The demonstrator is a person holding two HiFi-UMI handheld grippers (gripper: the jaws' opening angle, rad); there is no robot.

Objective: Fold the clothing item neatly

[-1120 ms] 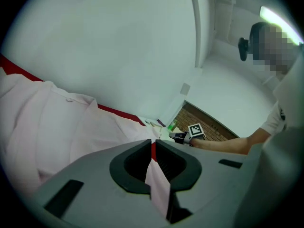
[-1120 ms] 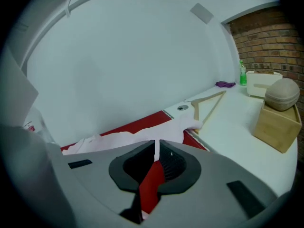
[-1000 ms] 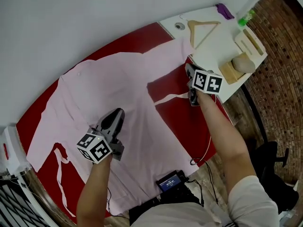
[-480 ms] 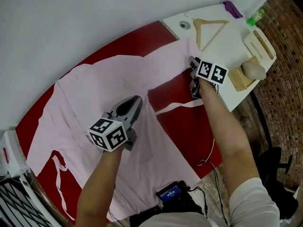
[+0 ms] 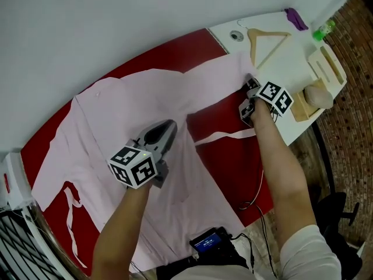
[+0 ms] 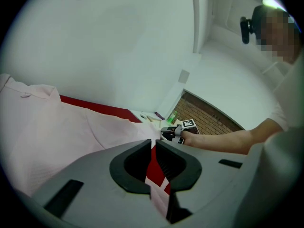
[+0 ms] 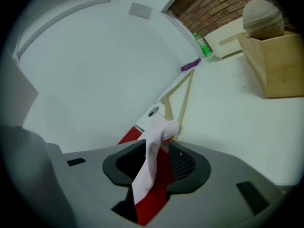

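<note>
Pink sleeve end (image 7: 147, 170) hangs free in my right tool (image 7: 161, 146), whose jaws have just been opening; this fold seems laid. Left tool (image 6: 153, 144) is clenched.

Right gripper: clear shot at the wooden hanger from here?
Probably yes. The hanger lies on the white table just beyond the right gripper, nothing between them. Its jaws have just been opening, but the pink sleeve end hangs between them and should drop clear first.
</note>
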